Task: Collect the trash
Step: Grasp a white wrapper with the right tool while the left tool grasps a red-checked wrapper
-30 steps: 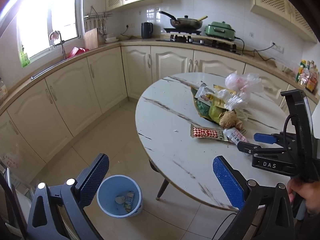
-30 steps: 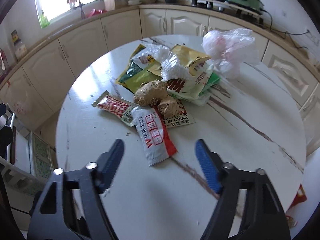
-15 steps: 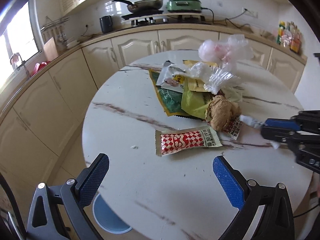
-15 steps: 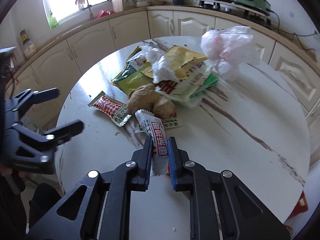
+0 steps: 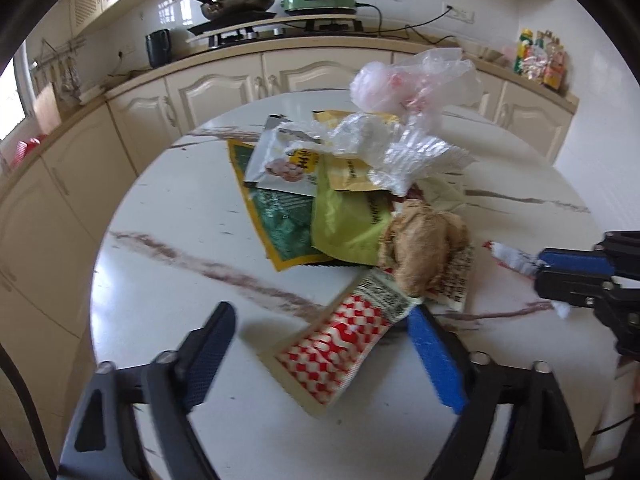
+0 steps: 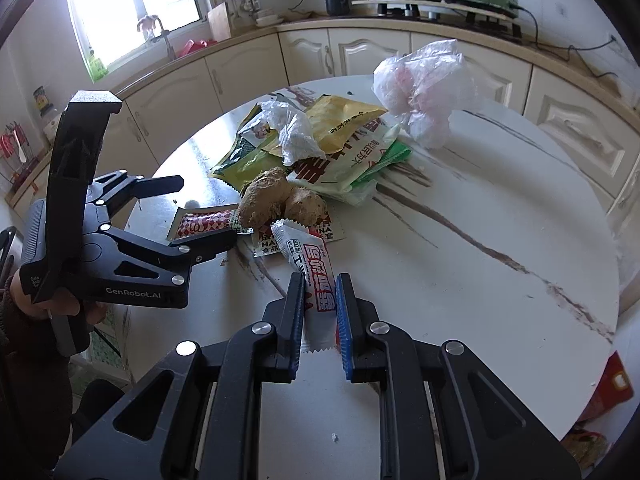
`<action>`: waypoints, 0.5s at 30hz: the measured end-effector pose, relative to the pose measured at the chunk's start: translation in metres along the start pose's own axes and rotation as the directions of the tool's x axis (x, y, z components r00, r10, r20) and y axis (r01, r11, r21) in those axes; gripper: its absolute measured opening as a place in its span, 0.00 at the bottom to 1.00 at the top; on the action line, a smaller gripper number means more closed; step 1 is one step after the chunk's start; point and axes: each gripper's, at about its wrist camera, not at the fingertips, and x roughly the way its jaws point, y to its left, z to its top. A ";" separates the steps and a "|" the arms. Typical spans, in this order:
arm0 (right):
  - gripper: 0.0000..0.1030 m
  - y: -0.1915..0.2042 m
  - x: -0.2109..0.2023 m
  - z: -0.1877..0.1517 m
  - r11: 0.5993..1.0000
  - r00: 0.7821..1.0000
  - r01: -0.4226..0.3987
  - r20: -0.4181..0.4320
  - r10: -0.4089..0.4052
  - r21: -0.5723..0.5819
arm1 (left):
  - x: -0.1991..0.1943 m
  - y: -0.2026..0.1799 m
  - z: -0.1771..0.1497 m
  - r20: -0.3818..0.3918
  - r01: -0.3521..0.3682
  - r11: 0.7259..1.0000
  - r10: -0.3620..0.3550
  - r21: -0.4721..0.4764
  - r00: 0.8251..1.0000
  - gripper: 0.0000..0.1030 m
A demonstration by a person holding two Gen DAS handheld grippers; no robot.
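**A:** Look at the right gripper (image 6: 318,312): a second ago its jaws stood wide over the round white marble-veined bench (image 6: 460,248), and now they're clamped on the white and red printed plastic sachet (image 6: 310,264), just this side of the knobbly brown lump of ginger (image 6: 276,200).

**B:** Held, then? Lifted?

**A:** Pinched by its near end. Its far end reaches back towards the ginger, and I can't tell whether it's clear of the bench yet.

**B:** And the other hand?

**A:** The left gripper (image 5: 320,340) has swung in from beside the bench, where a blue bin stood on the floor, and come down over the red-and-white chequered flat packet (image 5: 340,348), which lies in front of the ginger with one end tucked under it. Its jaws have just been closing, but they're apart; the packet sits between them with a gap on the left side. No grip as far as I can see.

**B:** So two pieces on the go.

**A:** One secured, one about to be, I'd say. The heap of green and yellow snack bags (image 5: 320,208) and the crumpled clear plastic bag (image 5: 412,84) behind the ginger are untouched, so plenty remains.
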 end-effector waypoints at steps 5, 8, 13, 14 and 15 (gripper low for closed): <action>0.15 0.002 0.000 0.001 1.000 1.000 0.000 0.007 -0.001 0.011 | 0.003 -0.004 -0.003 0.015 0.025 1.000 -0.025 0.013 1.000 0.41; 0.15 0.004 -0.001 0.001 1.000 1.000 -0.002 0.011 0.002 0.017 | 0.004 -0.008 -0.006 0.023 0.051 0.999 -0.051 0.014 0.998 0.15; 0.15 0.008 -0.005 -0.002 1.000 1.000 0.001 0.019 -0.001 0.025 | -0.013 -0.007 -0.021 0.030 0.079 0.996 -0.077 -0.042 0.997 0.09; 0.15 0.009 -0.006 -0.003 1.000 1.000 -0.001 0.021 0.000 0.026 | -0.019 -0.007 -0.025 0.032 0.076 0.996 -0.075 -0.053 0.997 0.08; 0.15 0.010 -0.007 -0.003 1.000 1.000 0.001 0.024 -0.001 0.030 | -0.022 -0.006 -0.027 0.034 0.073 0.996 -0.071 -0.059 0.997 0.08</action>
